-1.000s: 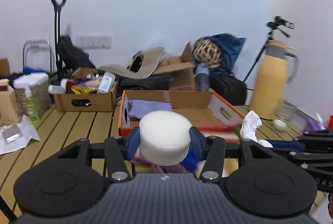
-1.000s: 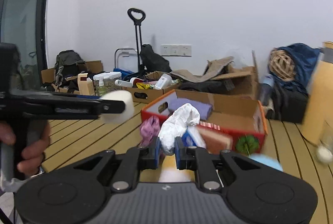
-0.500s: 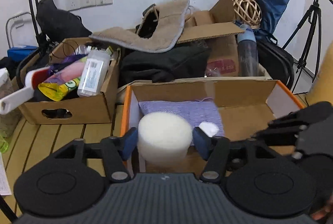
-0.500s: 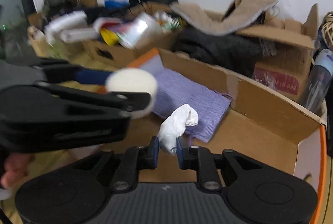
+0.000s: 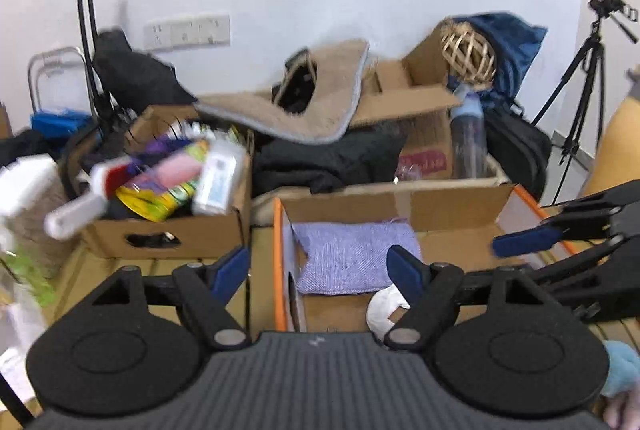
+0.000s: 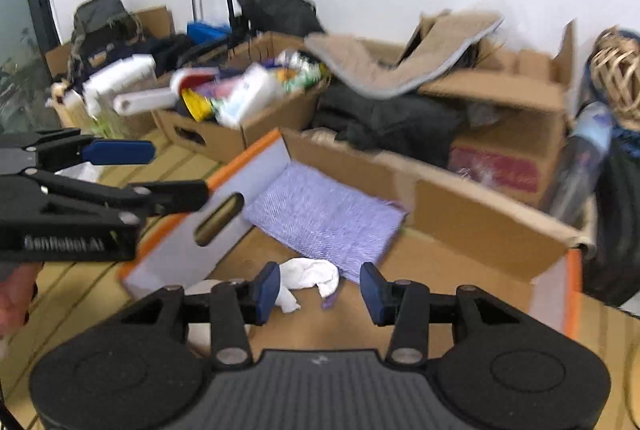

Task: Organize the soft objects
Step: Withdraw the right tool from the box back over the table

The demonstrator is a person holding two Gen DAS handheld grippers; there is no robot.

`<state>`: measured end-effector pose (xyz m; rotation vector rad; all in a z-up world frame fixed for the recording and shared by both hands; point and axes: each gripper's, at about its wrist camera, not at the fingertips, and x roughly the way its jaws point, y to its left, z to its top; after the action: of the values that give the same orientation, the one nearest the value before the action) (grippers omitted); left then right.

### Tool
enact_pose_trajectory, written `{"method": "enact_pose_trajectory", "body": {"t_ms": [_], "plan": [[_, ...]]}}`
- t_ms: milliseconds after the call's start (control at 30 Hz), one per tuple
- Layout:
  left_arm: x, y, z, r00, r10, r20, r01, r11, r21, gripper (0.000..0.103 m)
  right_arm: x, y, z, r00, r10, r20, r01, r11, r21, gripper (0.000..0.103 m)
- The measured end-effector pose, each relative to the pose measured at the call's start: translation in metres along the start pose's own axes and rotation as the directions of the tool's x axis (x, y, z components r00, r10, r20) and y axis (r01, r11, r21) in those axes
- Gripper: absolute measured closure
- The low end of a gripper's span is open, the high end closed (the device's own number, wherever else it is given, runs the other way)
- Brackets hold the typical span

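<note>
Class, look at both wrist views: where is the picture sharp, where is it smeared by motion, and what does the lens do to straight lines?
Left wrist view: the left gripper is sharp, jaws apart; the cluttered box at left is motion-smeared; fisheye bows the trolley handle.
Right wrist view: the right gripper is sharp, jaws apart; the purple cloth and white cloth are fairly clear; the background clutter blurs.

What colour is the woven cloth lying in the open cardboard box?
Lavender purple woven cloth, clearest in the right wrist view.
</note>
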<state>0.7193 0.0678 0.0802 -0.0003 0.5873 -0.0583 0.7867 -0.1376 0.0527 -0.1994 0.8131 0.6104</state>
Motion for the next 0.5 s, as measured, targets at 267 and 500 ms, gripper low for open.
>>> {"method": "enact_pose_trajectory", "body": {"t_ms": [267,500], "plan": [[-0.142,-0.02,-0.006,0.986,0.008,0.168,-0.016,0.999,0.045,0.02,-0.149,0.022,-0.042,0.986,-0.037,0.162,0.038,0.999,-0.002,0.048],[-0.25,-0.042,-0.09,0.949,-0.051,0.31,0.04,0.998,0.042,0.008,-0.237,0.071,-0.146,0.956,-0.02,0.294,0.026,1.0,-0.016,0.04]]}}
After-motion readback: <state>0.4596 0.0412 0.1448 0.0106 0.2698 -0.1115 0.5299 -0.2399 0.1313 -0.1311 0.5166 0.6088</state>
